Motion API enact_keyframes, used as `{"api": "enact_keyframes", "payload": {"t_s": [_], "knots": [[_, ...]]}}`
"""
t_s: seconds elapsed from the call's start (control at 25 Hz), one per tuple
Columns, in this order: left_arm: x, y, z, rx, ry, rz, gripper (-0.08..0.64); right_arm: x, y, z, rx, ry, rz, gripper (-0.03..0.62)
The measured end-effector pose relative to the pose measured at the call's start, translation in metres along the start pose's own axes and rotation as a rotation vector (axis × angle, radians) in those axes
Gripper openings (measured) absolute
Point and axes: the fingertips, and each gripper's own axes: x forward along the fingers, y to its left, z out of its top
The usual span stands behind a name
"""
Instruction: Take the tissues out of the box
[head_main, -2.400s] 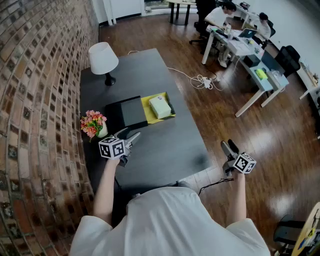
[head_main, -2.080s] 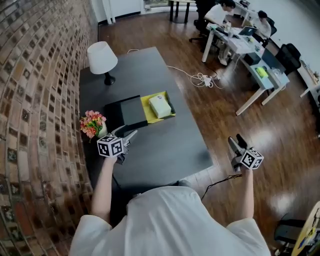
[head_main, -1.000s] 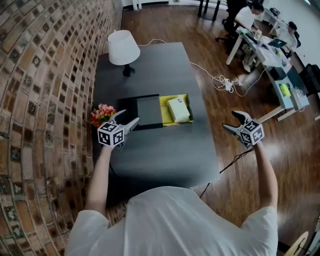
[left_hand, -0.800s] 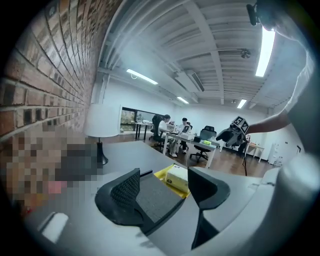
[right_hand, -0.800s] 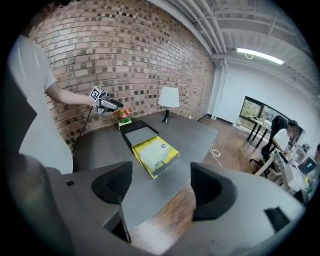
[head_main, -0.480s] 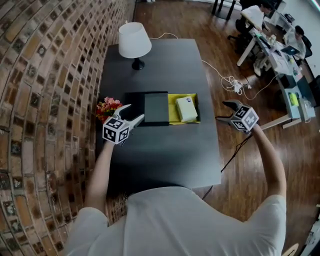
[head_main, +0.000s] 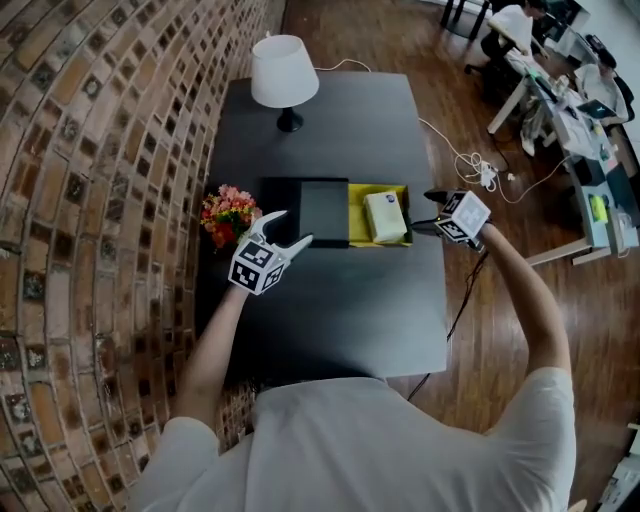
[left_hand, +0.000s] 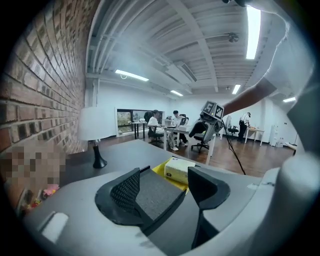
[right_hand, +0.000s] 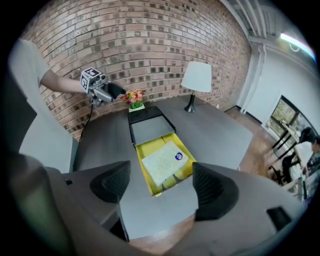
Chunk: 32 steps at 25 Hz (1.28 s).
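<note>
A pale tissue pack (head_main: 385, 215) (right_hand: 165, 162) (left_hand: 180, 169) lies in a yellow tray (head_main: 360, 200) (right_hand: 150, 186) pulled out of a flat black box (head_main: 320, 208) (right_hand: 147, 127) on the dark table. My left gripper (head_main: 288, 228) (left_hand: 165, 182) hovers just left of the black box, open and empty. At the table's right edge my right gripper (head_main: 425, 210) (right_hand: 160, 182) points down at the tray from above. Its jaws have just been opening, with nothing between them. Neither gripper touches the pack.
A white lamp (head_main: 284, 72) stands at the far end of the table (head_main: 340, 310). A pot of flowers (head_main: 228, 212) sits by the brick wall on the left. Cables (head_main: 470, 165) lie on the wood floor to the right, and people sit at desks (head_main: 540, 60) beyond.
My right gripper has swung in from beyond the table's right side to just beside the yellow tray. The left gripper has barely shifted.
</note>
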Motion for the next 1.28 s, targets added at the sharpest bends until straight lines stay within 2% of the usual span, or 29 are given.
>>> {"api": "enact_keyframes", "payload": {"t_s": [0.04,0.12,0.16,0.24,0.36,0.48,0.56,0.68,0.76,0.96,1.08,1.2,1.28], "knots": [[0.003,-0.004,-0.001,0.001,-0.002,0.0,0.302,0.007,-0.002,0.002,0.026,0.003,0.008,0.42],[0.006,-0.01,-0.004,-0.003,-0.006,0.002,0.304,0.022,-0.007,0.007,0.081,0.013,0.008,0.429],[0.008,-0.013,-0.005,-0.008,-0.007,0.001,0.304,0.031,-0.01,0.007,0.113,0.021,0.005,0.467],[0.012,-0.021,-0.007,-0.014,-0.013,-0.003,0.304,0.047,-0.014,0.01,0.186,0.025,0.007,0.483],[0.017,-0.031,-0.006,-0.014,-0.024,0.0,0.304,0.066,-0.02,0.024,0.365,-0.028,0.002,0.598],[0.017,-0.037,0.004,-0.029,-0.067,0.031,0.304,0.082,-0.036,0.035,0.543,-0.071,-0.059,0.601],[0.016,-0.037,0.014,-0.038,-0.109,0.066,0.305,0.095,-0.042,0.03,0.61,-0.022,-0.095,0.601],[0.012,-0.031,0.024,-0.058,-0.162,0.119,0.311,0.121,-0.036,0.025,0.704,0.059,-0.053,0.6],[0.009,-0.029,0.024,-0.069,-0.184,0.153,0.319,0.136,-0.034,0.02,0.733,0.086,-0.066,0.6],[-0.004,-0.021,0.036,-0.024,-0.258,0.241,0.334,0.163,-0.033,0.013,0.718,0.164,-0.146,0.598],[-0.011,-0.018,0.041,-0.04,-0.313,0.273,0.334,0.171,-0.037,0.007,0.713,0.182,-0.209,0.598],[-0.016,-0.013,0.041,-0.066,-0.34,0.306,0.333,0.177,-0.038,-0.001,0.756,0.194,-0.234,0.598],[-0.019,-0.011,0.041,-0.079,-0.354,0.321,0.333,0.18,-0.037,-0.006,0.774,0.199,-0.248,0.573]]}}
